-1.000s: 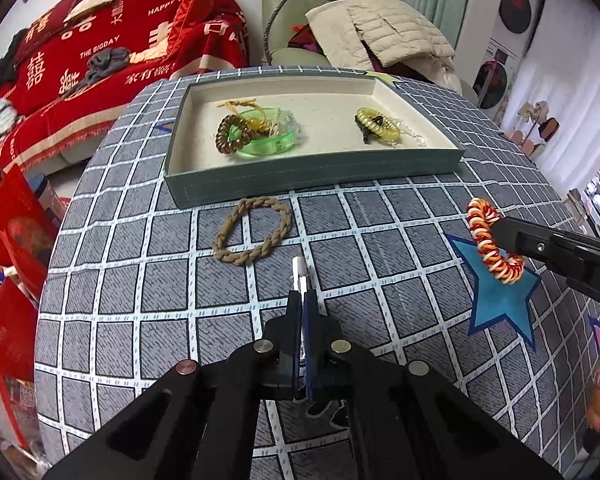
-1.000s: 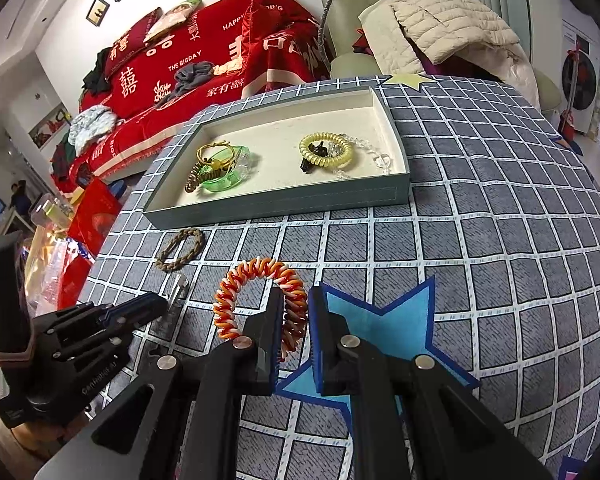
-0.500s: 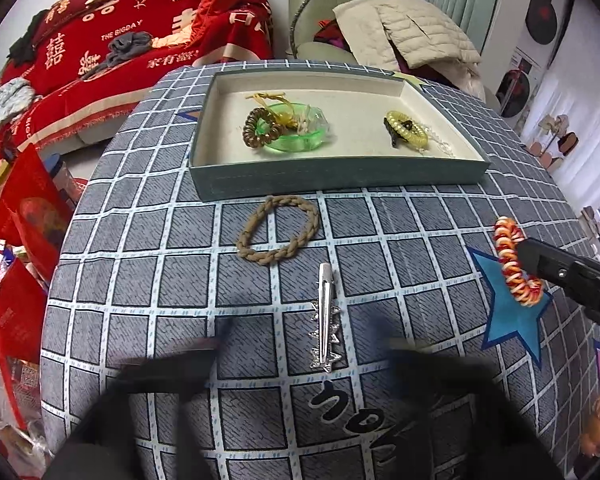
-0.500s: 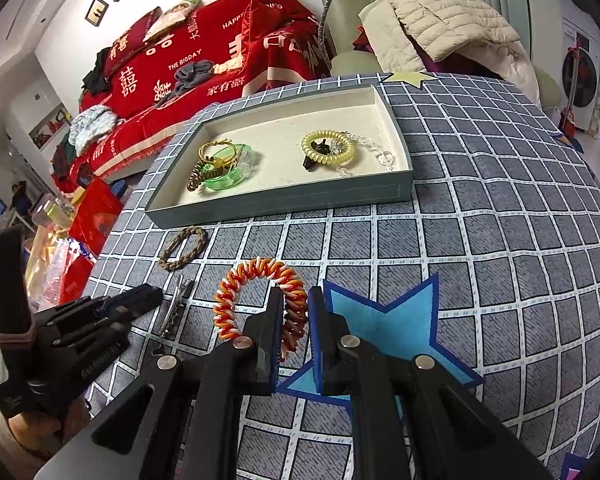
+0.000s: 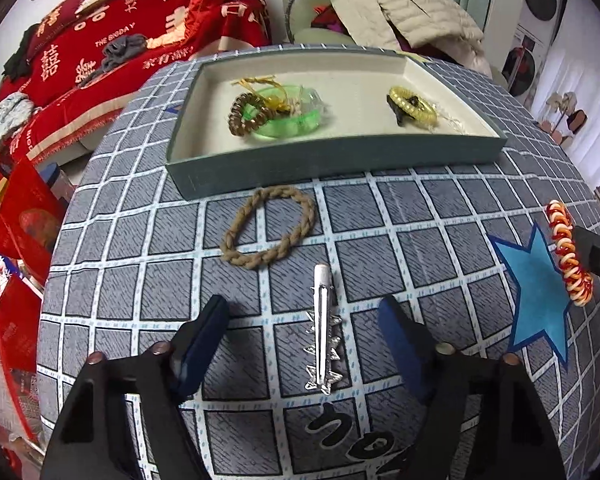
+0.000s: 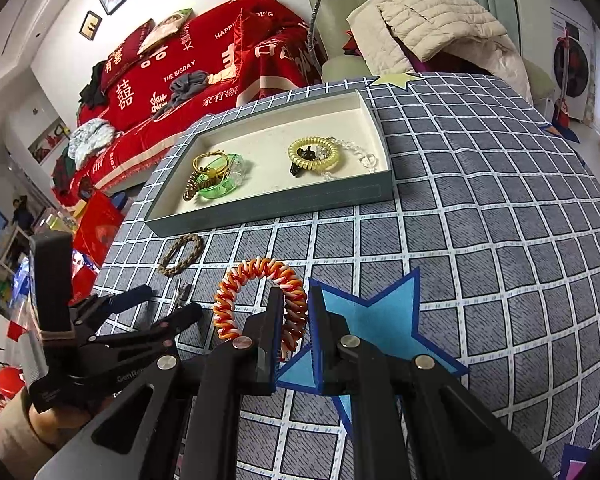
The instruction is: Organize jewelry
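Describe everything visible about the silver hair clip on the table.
The hair clip is a long, narrow, shiny silver bar that looks like metal, with small star shapes along its near half. It lies flat on the checked tablecloth, pointing toward the tray, just short of the braided ring. The left gripper is open, one finger on each side of the clip, neither touching it.

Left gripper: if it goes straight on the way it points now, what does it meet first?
Probably the silver hair clip, lying on the tablecloth between the open jaws of the left gripper. Beyond it comes the braided rope bracelet. Depth is uncertain.
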A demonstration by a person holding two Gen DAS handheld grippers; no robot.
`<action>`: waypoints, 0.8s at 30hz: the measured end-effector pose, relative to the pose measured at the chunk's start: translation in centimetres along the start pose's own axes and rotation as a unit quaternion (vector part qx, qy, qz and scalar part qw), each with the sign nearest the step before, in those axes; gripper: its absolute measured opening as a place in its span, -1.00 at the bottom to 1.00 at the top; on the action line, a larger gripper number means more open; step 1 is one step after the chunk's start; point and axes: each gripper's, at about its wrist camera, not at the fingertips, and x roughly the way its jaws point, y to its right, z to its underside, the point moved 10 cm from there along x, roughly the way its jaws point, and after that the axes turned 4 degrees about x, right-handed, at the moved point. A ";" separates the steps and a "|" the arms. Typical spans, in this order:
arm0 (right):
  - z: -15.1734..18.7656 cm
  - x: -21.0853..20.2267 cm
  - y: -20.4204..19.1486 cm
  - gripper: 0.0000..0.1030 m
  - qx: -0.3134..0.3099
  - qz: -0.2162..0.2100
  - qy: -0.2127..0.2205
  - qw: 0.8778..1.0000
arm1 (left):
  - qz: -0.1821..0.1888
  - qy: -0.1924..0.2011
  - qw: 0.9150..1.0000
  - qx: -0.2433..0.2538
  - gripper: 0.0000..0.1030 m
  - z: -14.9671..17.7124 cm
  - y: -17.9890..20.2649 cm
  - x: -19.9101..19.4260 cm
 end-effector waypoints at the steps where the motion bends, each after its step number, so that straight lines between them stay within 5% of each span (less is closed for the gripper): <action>1: 0.1 0.0 0.0 -0.74 0.001 0.000 0.000 1.000 | 0.003 0.002 1.000 0.004 0.58 0.0 0.2 -0.1; 3: 0.1 0.0 0.0 -0.74 0.001 -0.001 -0.001 1.000 | 0.009 0.009 1.000 0.015 -0.09 -0.2 0.7 -0.3; 4: 0.1 0.0 0.0 -0.74 0.000 0.000 0.000 1.000 | 0.013 0.010 1.000 0.018 -0.27 -0.2 0.8 -0.4; 10: 0.1 -0.1 -0.2 -0.74 -0.002 -0.001 0.000 1.000 | 0.049 0.009 0.999 0.000 -0.27 0.0 0.9 -1.0; 24: -0.8 0.0 -1.0 -0.74 -0.007 -0.001 -0.001 1.000 | 0.060 0.039 0.997 0.002 -0.27 -1.6 0.8 -3.4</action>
